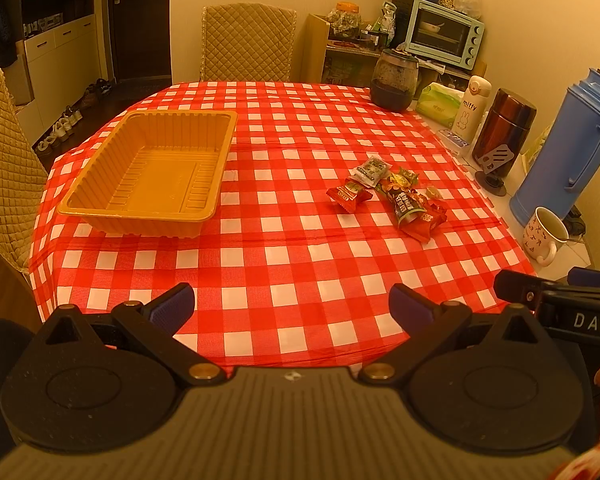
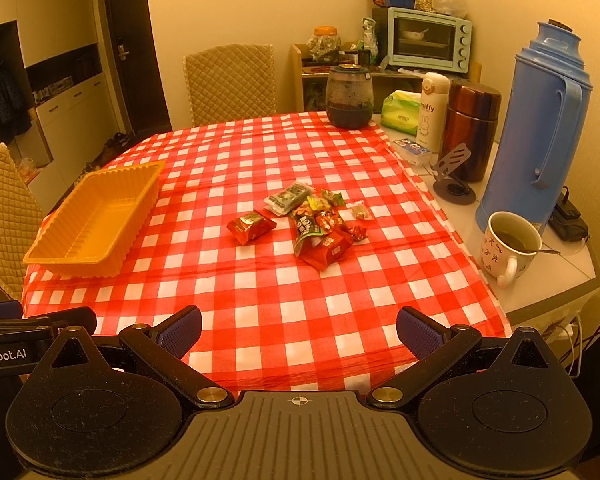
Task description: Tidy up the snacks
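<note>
**Both Grippers Open Above the Near Table Edge**

Left wrist view: the left gripper is hovering level over the near edge of the checked tablecloth, pointing across the table. Its jaws are standing wide apart, holding and touching nothing. The orange tray is sitting ahead to the left, empty; the snack pile is lying ahead to the right, well apart from the fingertips. The right gripper is showing at the right edge (only partly visible).

Right wrist view: the right gripper is hovering likewise, jaws spread wide and gripping nothing. The snack pile is lying straight ahead, well apart, with one red packet just beside it. The orange tray is sitting far left.
</note>
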Available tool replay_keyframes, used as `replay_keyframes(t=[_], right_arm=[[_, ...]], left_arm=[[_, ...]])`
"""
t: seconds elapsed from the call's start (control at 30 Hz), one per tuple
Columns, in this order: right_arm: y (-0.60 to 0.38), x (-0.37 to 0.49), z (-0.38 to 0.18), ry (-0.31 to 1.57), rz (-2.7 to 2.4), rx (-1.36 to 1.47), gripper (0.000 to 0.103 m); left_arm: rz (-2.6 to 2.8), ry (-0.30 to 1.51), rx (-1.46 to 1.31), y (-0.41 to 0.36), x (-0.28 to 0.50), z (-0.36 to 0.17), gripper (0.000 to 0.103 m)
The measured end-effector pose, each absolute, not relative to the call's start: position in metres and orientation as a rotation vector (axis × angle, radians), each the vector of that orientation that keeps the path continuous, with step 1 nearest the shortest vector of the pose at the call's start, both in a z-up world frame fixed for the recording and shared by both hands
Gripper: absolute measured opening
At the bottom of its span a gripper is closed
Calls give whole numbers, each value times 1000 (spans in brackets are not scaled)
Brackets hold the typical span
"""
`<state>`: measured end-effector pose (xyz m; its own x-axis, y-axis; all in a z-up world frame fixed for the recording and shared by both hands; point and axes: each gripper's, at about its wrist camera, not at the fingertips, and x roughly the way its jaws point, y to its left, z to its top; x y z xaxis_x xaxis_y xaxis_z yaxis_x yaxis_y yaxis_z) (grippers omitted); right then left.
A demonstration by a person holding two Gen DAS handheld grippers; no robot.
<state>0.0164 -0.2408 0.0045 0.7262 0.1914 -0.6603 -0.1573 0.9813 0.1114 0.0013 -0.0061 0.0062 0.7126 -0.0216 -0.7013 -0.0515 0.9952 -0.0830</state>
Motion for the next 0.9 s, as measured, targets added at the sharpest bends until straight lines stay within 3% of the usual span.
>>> replay_keyframes(t=[0.9], right_arm=[[-242, 17, 5, 733, 192, 51, 103]], left_arm=[[16, 775, -110, -6, 1, 11, 103]])
